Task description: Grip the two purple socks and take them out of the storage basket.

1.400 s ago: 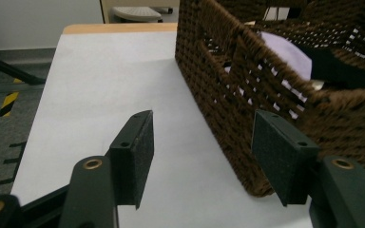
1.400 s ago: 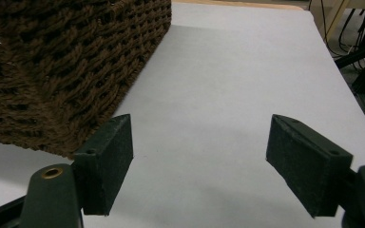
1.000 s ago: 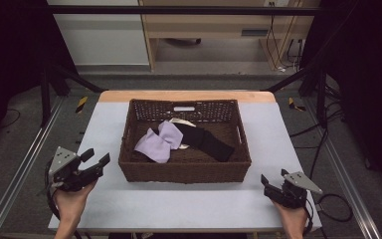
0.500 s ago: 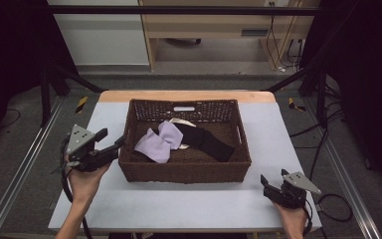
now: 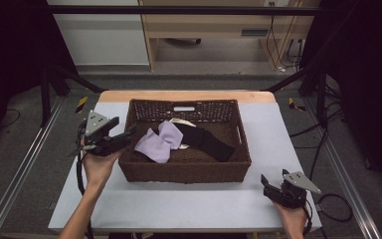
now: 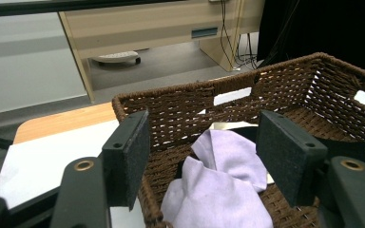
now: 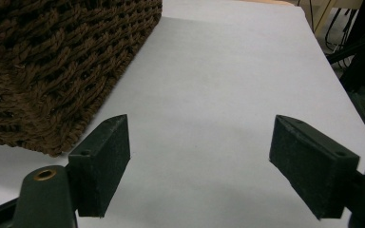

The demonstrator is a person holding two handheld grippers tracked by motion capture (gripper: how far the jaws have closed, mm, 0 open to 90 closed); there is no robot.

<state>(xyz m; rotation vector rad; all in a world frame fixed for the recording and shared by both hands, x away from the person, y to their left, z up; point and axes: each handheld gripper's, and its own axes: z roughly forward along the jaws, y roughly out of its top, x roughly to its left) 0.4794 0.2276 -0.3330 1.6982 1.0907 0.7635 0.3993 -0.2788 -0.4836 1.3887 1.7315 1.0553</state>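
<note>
Surface: pale sheet filling the lower half of the high view.
Basket: brown wicker, frame centre.
Black cloth: in the basket, right of centre.
Lilac cloth: in the basket's left half, against the black cloth.
Left gripper: at the basket's left rim, fingers apart, aimed at the lilac cloth.
Right gripper: lower right, low over the surface, fingers apart, empty.

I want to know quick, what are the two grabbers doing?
Left gripper: open, empty, at the basket rim.
Right gripper: open, empty, over the table.
</note>
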